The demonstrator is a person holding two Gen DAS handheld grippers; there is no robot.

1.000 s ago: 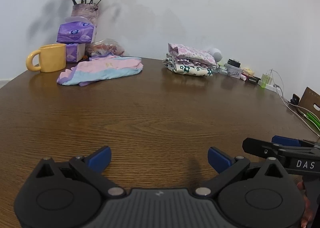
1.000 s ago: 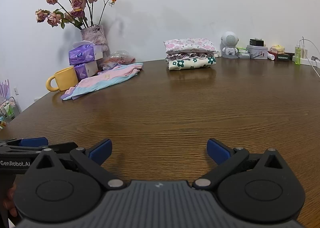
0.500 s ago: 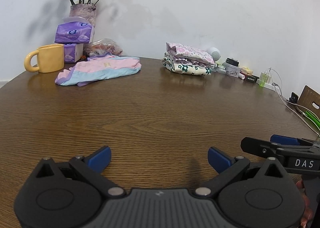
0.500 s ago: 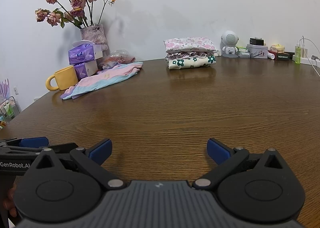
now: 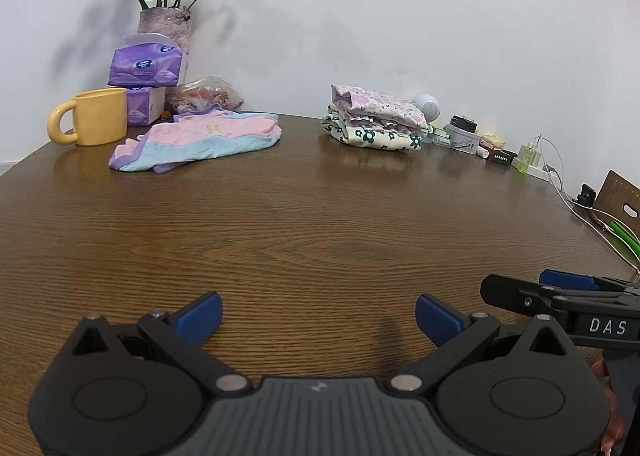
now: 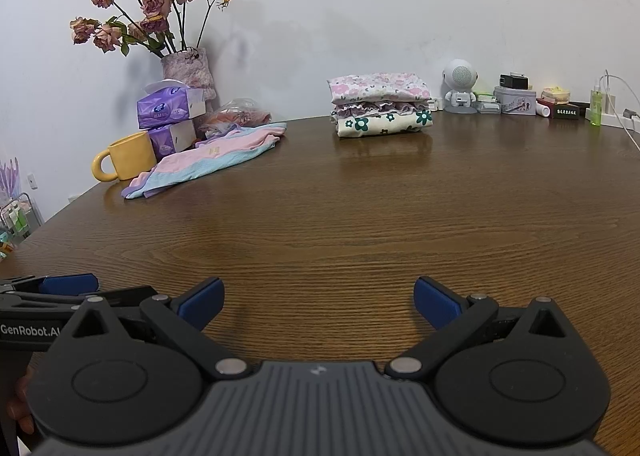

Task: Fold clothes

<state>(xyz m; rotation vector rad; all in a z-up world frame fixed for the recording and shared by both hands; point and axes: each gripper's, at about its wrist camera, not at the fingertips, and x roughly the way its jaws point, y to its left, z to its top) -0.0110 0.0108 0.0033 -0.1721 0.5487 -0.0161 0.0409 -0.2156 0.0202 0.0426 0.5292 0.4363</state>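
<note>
- Left tongs point(image 5: 318, 314) are hovering low over the bench's point(image 5: 320, 224) near edge, blue fingers spread wide, gripping nothing.
- Right tongs point(image 6: 318, 302) are hanging just beside them, likewise gaping and empty.
- Pink-and-blue garment point(image 5: 200, 140) is lying unfolded near the far left edge, beside the yellow mug point(image 5: 94, 122).
- Folded floral stack point(image 6: 380, 108) is sitting at the far edge.

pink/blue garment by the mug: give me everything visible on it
The pink and blue garment lies loosely flat on the wooden table, not neatly folded. Soft-looking fabric: pink upper panel with a small yellowish label, light-blue mesh-like band below, purple trim at the edges. It sits just beside the yellow mug, in front of the purple tissue packs and a clear plastic bag, whose base it seems to touch. Neither gripper is near it.
</note>
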